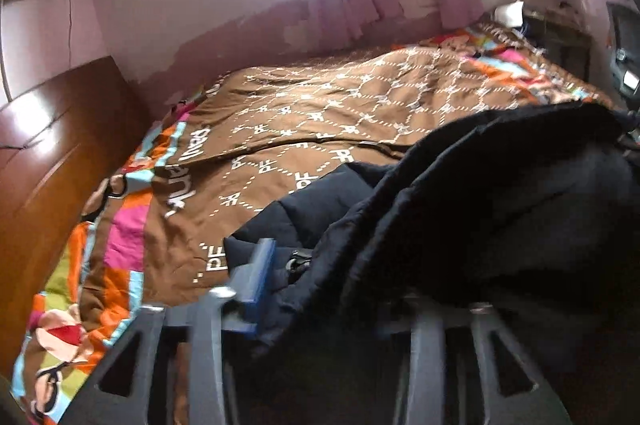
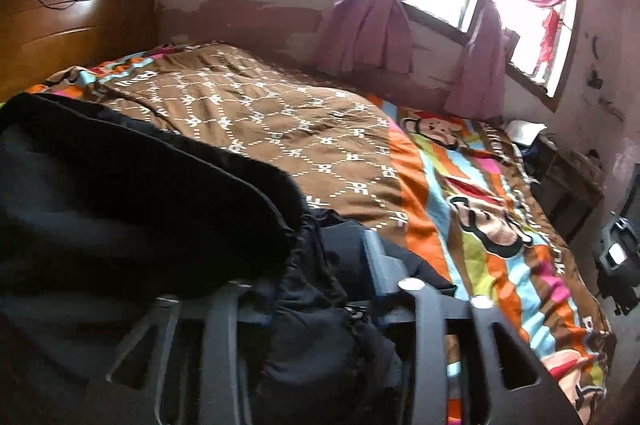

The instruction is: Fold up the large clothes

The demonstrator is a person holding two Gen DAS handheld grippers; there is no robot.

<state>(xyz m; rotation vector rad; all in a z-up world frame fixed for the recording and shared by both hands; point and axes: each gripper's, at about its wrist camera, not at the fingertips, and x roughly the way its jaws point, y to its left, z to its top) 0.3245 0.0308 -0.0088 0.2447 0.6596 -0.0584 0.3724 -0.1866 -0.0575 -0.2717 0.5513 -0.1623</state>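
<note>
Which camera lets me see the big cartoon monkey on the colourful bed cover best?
The right wrist view: the cartoon monkey on the striped bed cover lies large and unblocked. The left wrist view shows only blurred monkey shapes along the cover's edge.

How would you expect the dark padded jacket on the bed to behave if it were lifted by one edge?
The jacket would probably sag and flop, since it already lies in soft folds. Its quilted padding suggests bulk rather than weight. The smooth shell may slip on the bedspread.
</note>
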